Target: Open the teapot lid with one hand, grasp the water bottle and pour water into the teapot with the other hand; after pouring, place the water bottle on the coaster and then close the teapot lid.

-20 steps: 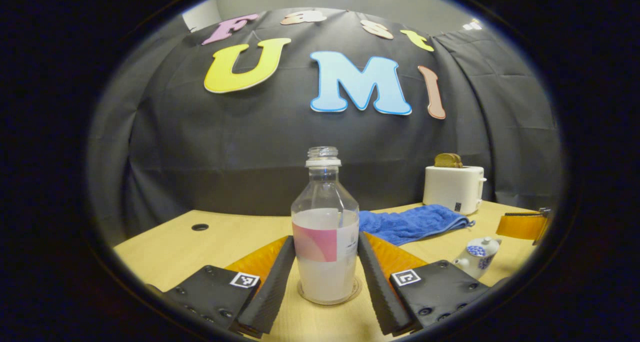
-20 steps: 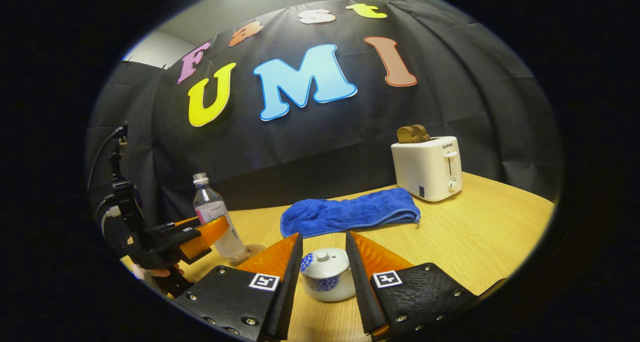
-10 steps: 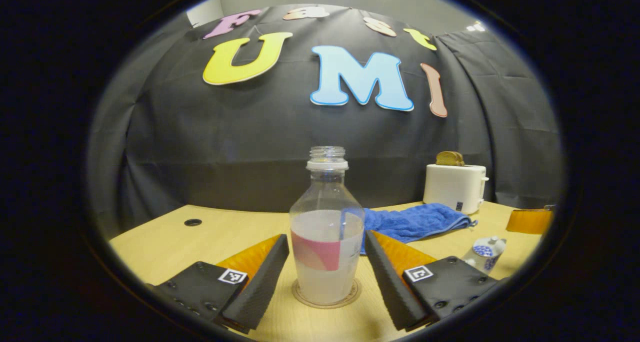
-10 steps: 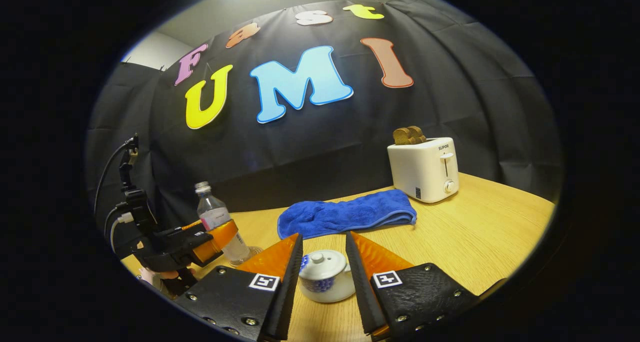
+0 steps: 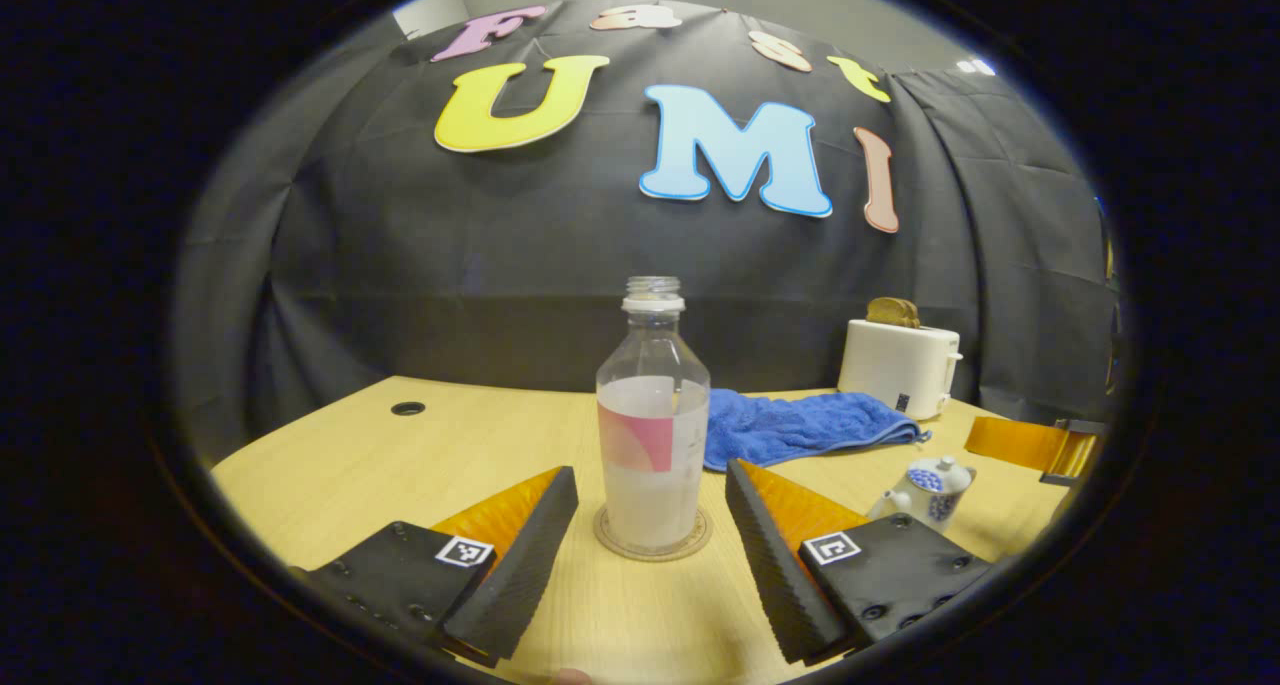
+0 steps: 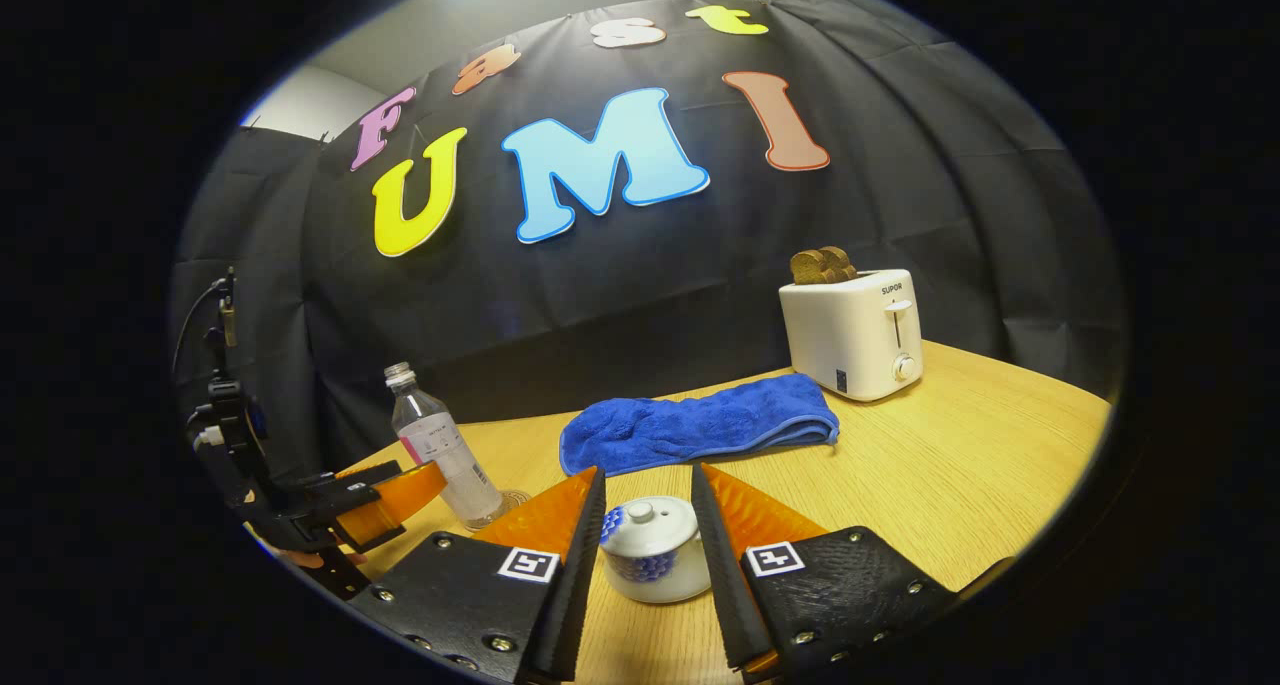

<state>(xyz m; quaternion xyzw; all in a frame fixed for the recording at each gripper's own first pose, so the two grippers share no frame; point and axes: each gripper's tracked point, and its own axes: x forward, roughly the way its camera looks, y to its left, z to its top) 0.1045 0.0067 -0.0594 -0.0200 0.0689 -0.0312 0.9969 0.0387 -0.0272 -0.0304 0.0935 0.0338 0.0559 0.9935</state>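
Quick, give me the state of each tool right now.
Left tool: open, holding nothing; the water bottle stands free on its coaster.
Right tool: open, fingers either side of the teapot, not pressing.

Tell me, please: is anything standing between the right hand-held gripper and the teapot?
Nothing visible. In the right gripper view the right hand-held gripper is open, and the teapot, lid on, sits between its fingers with bare table around it.
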